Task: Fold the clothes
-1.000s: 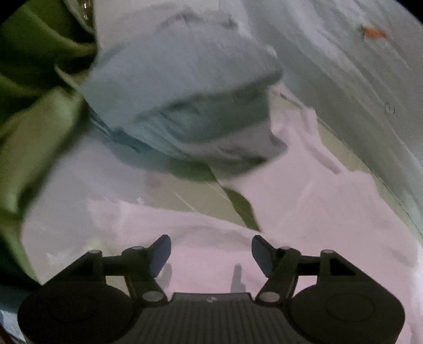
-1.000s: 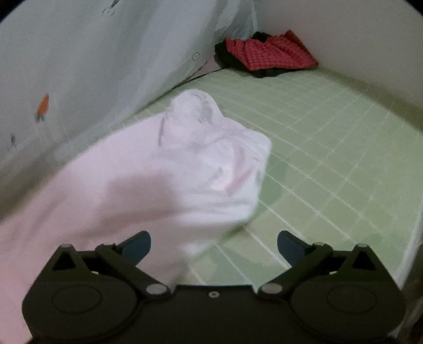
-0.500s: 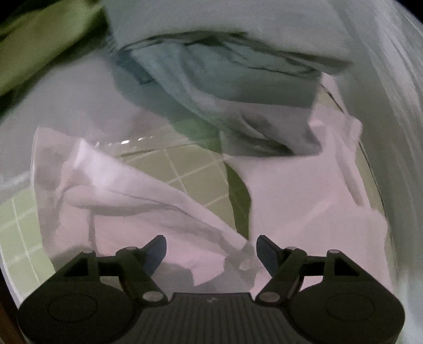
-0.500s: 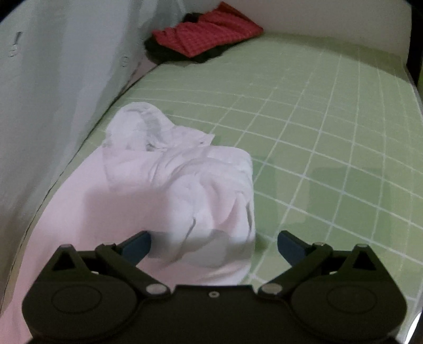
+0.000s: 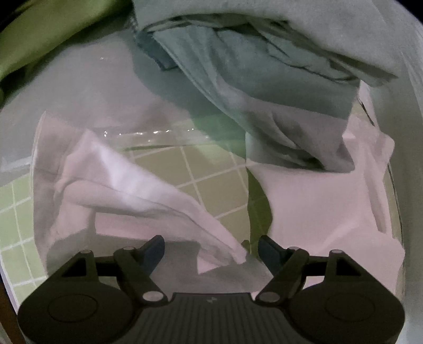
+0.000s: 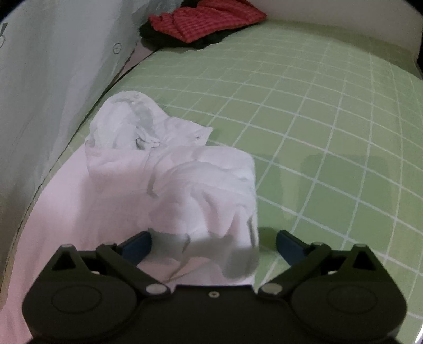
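- Both tongs gape: left gripper (image 5: 211, 248) has just been widening over a pointed fold, right gripper (image 6: 213, 244) narrowing, bunched cloth between unpressed jaws.
- Soft, crumpled white garment (image 6: 185, 180) lies on the green checked sheet (image 6: 317, 111), well short of the red clothes (image 6: 206, 18).

Dim rm: green grid-check bed sheet (image 6: 330, 111), pale curtain (image 6: 47, 87) alongside.

Your left hand-held gripper (image 5: 211, 248) hangs with jaws apart, having just been opening, a point of the white garment (image 5: 148, 190) between them, unpinched. Green checked bed sheet (image 5: 208, 169) shows at twelve o'clock; grey-blue cloth (image 5: 264, 79) bunches beyond.
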The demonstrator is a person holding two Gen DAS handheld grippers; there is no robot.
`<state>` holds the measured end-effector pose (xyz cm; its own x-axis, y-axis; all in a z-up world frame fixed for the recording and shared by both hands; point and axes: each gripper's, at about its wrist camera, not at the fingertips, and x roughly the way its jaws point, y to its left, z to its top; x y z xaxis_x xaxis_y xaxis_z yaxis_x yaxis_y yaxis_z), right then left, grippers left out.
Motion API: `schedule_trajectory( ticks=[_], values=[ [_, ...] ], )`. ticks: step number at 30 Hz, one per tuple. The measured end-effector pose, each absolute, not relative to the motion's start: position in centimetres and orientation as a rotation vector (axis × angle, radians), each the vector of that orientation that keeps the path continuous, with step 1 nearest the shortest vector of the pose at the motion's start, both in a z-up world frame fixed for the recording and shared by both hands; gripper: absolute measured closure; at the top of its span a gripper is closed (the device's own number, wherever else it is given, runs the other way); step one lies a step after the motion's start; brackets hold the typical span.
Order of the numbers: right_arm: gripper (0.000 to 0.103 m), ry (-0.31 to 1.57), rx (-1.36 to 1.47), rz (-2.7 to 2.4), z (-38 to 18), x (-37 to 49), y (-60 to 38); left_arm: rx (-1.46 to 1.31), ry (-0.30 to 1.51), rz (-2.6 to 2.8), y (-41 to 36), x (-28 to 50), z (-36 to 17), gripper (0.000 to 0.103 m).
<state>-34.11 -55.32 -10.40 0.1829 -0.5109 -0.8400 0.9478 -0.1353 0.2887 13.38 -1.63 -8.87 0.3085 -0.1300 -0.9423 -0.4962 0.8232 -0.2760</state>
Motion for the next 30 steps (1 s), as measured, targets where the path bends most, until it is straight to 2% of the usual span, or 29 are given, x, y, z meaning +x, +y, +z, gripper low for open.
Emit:
schedule_trajectory(
  ticks=[1, 3, 5, 6, 7, 9, 11, 22, 27, 30],
  values=[
    [0.011, 0.531, 1.074, -1.363, -10.3, -34.4, -55.3, -0.601, 1.254, 0.264, -1.5, 13.5, -8.9, 0.025],
    [0.024, 0.505, 1.091, -1.337, -10.2, -34.8, -55.1, -0.6, 1.263, 0.259, -1.4, 13.6, -9.0, 0.028],
    [0.043, 0.483, 1.105, -1.303, -10.1, -35.0, -54.8, -0.56, 1.27, 0.263, -1.6, 13.5, -8.9, 0.048],
    [0.054, 0.487, 1.094, -1.288, -10.1, -34.9, -54.6, -0.542, 1.271, 0.256, -1.7, 13.5, -8.9, 0.083],
    [0.057, 0.492, 1.073, -1.273, -10.0, -34.7, -54.5, -0.543, 1.272, 0.236, -1.7, 13.5, -9.0, 0.097],
    [0.07, 0.51, 1.027, -1.253, -9.7, -34.3, -54.2, -0.558, 1.273, 0.213, -1.7, 13.4, -9.3, 0.097],
    [0.075, 0.528, 0.986, -1.238, -9.6, -33.9, -54.1, -0.53, 1.258, 0.193, -2.2, 13.3, -9.3, 0.098],
    [0.081, 0.553, 0.887, -1.192, -10.8, -32.4, -60.1, -0.491, 1.227, -0.001, -10.1, 17.1, -9.6, 0.1],
    [0.083, 0.512, 0.872, -1.177, -10.6, -28.9, -65.5, -0.461, 1.213, -0.069, -15.7, 20.6, -9.3, 0.1],
    [0.087, 0.446, 0.843, -1.16, -8.6, -28.4, -67.0, -0.473, 1.177, -0.103, -17.4, 21.1, -7.8, 0.1]
  ],
)
